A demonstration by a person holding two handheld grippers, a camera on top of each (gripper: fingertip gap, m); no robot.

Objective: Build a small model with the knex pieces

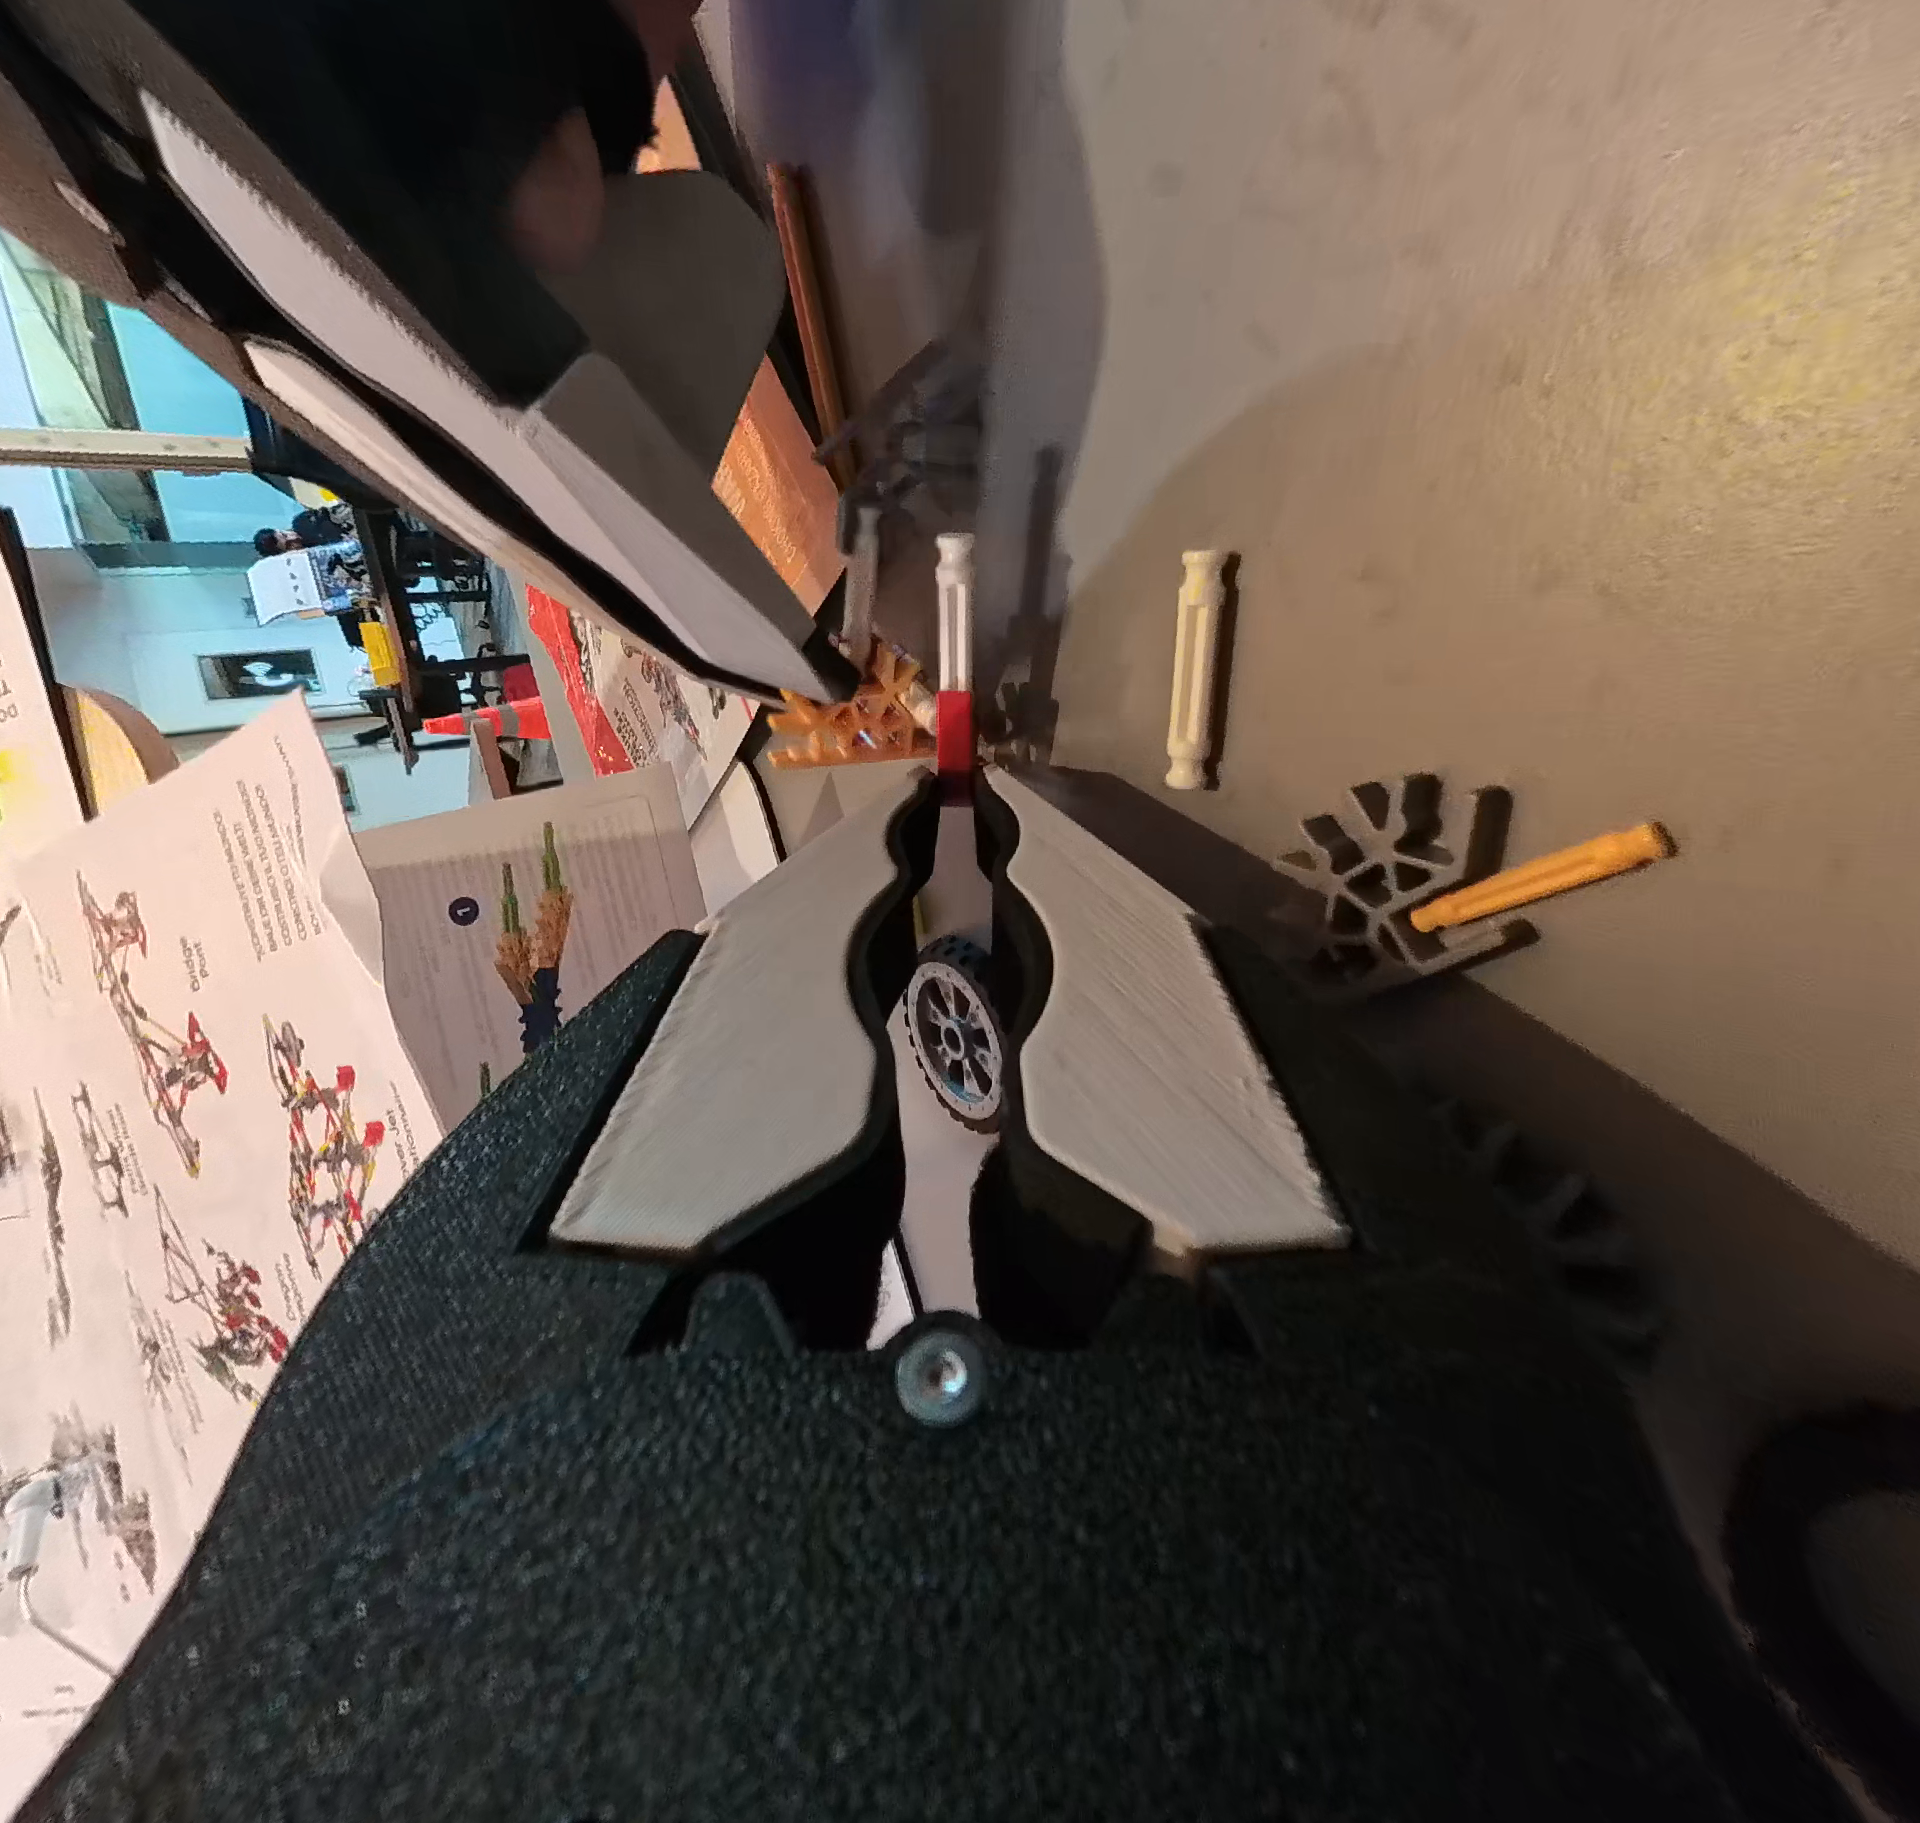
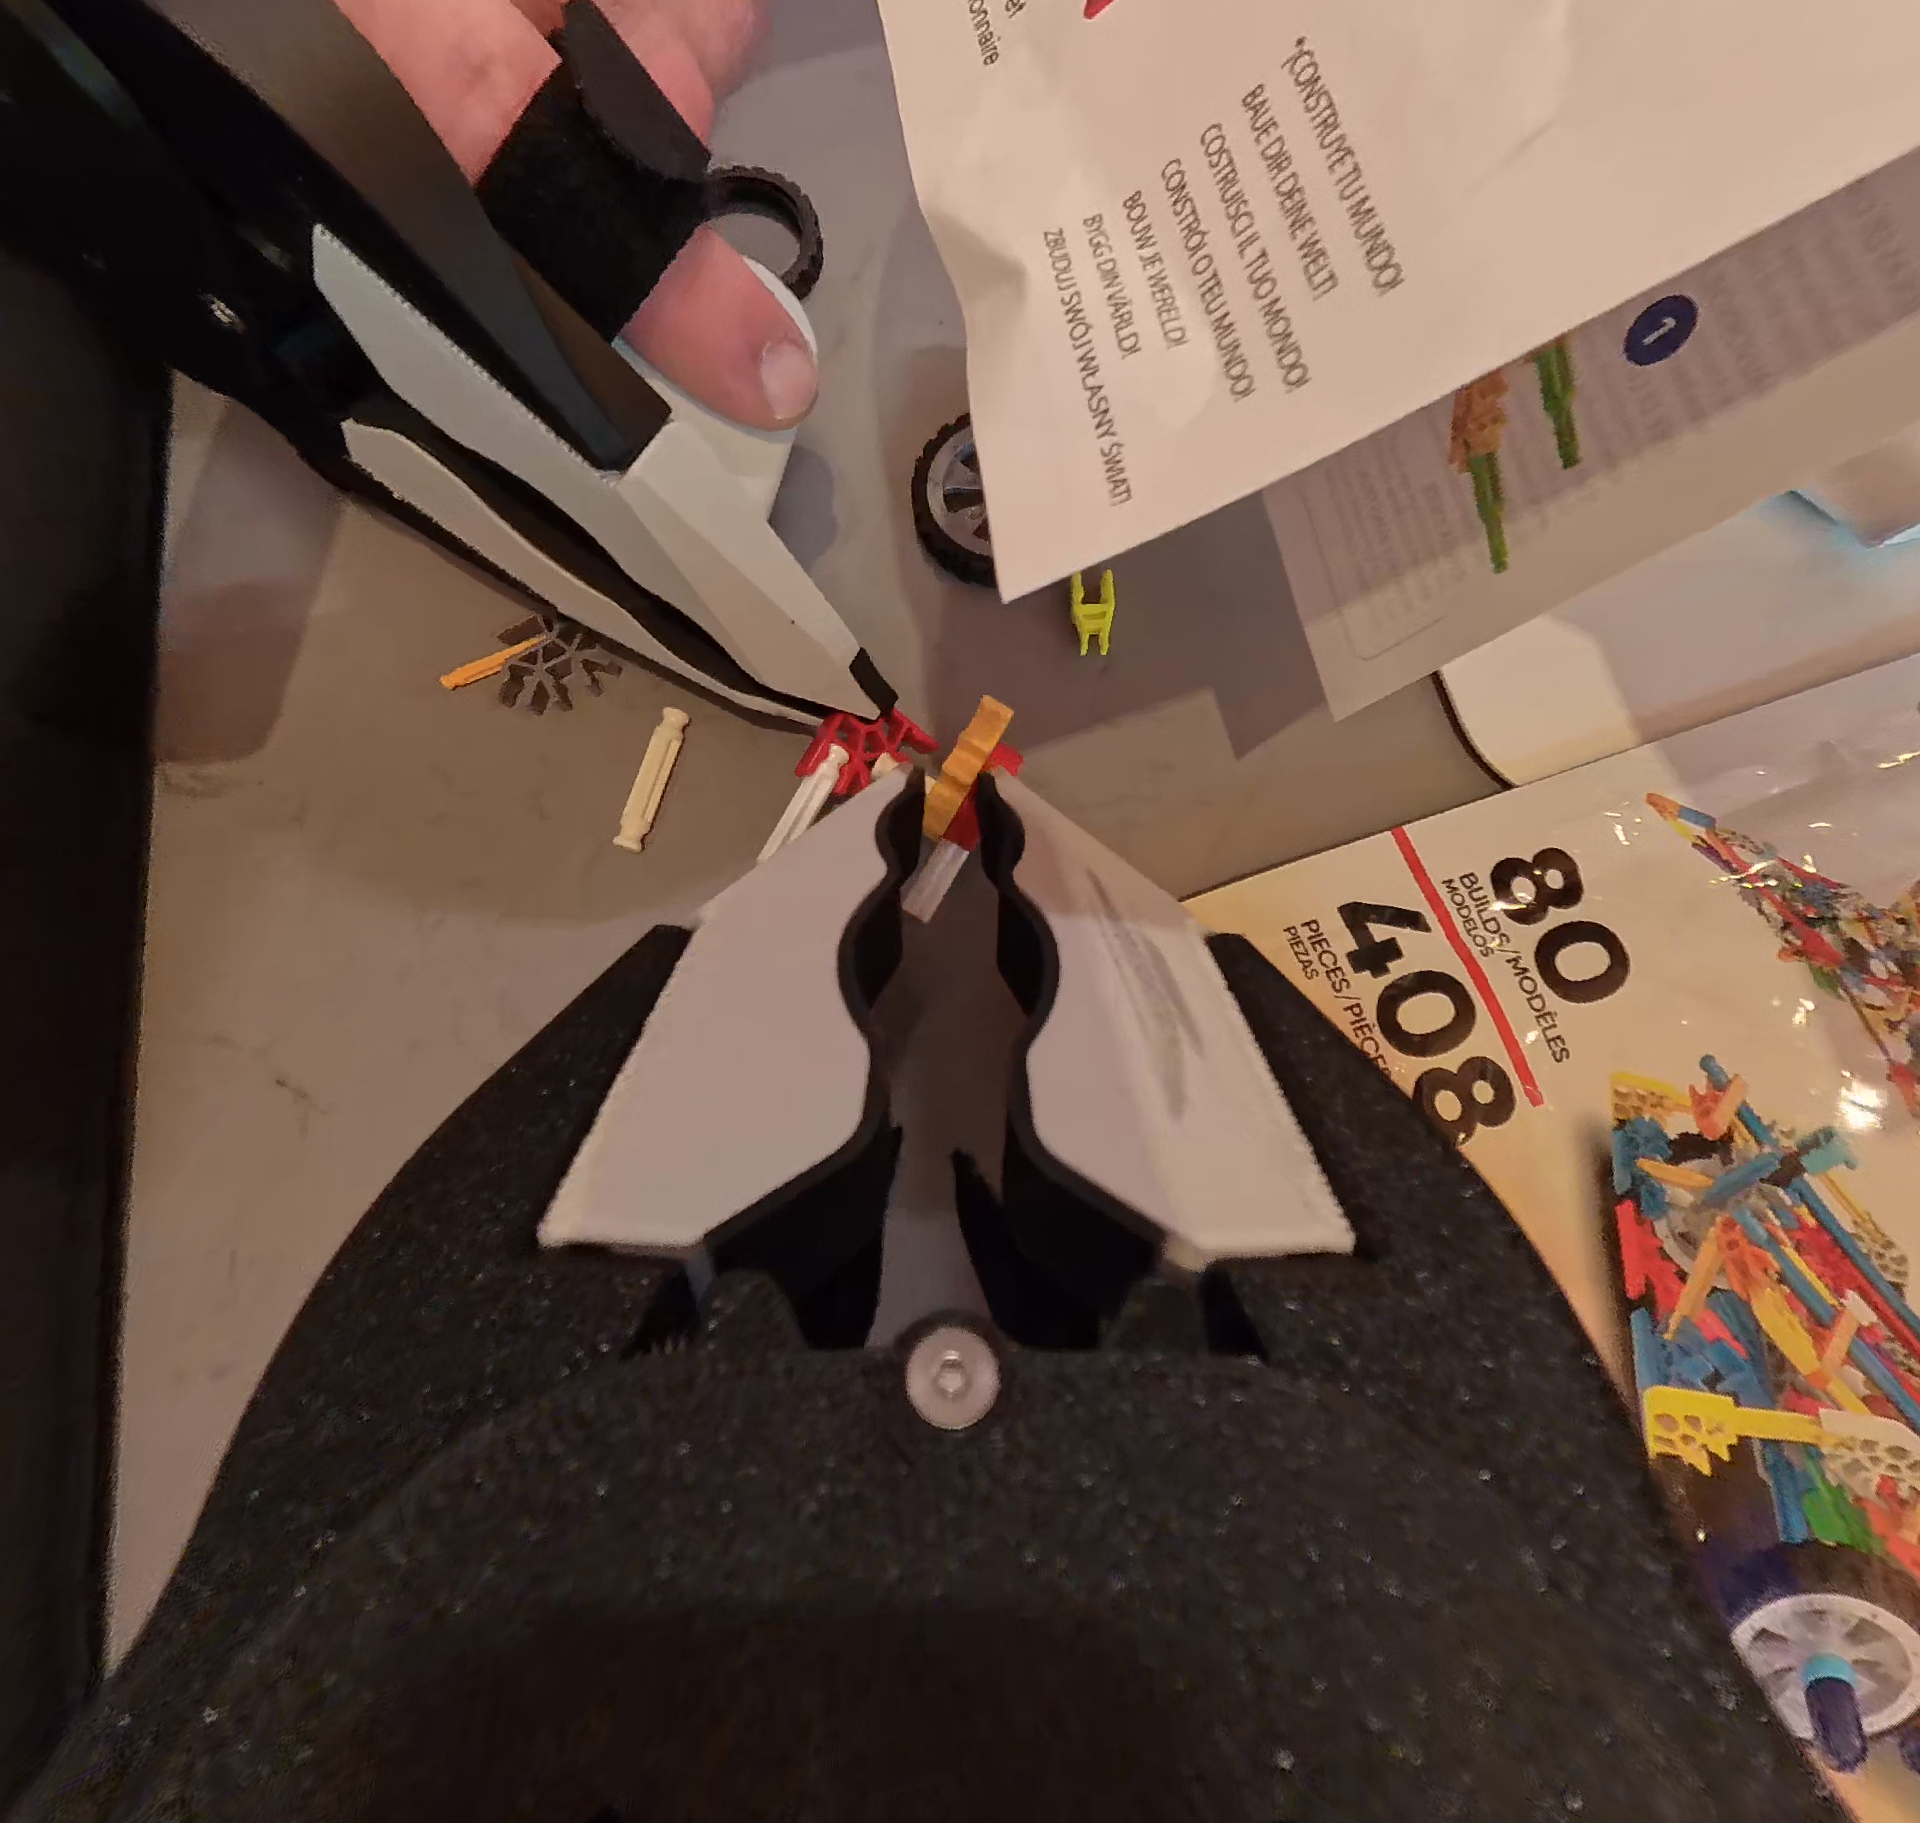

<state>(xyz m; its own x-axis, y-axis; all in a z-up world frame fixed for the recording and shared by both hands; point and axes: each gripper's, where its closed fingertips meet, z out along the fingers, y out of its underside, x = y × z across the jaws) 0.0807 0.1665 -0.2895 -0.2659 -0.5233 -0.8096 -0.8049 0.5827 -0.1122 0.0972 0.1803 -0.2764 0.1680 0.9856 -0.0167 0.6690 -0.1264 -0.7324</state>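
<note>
My left gripper (image 1: 956,791) is shut on a red connector (image 1: 956,739) with a white rod (image 1: 954,610) sticking out of it. My right gripper (image 2: 951,786) is shut on an orange connector (image 2: 971,750), with a white rod (image 2: 933,874) between its fingers. The two connectors meet tip to tip above the grey table (image 2: 312,942). In the left wrist view the right gripper (image 1: 831,682) comes in from the upper left onto the orange connector (image 1: 847,729). In the right wrist view the left gripper (image 2: 873,698), held by a hand (image 2: 623,28), pinches the red connector (image 2: 862,739).
On the table lie a loose white rod (image 2: 649,781), a grey connector (image 2: 545,672) with an orange rod, a small wheel (image 2: 948,506) partly under an instruction sheet (image 2: 1247,215), a yellow-green clip (image 2: 1091,610) and a black tyre (image 2: 779,225). The kit's box (image 2: 1558,1202) lies at the right. Left and right tips are no more than a few centimetres apart. From the left gripper's tips to the small wheel (image 2: 948,506) is close to 6 cm. It is also in sight in the left wrist view (image 1: 983,1025).
</note>
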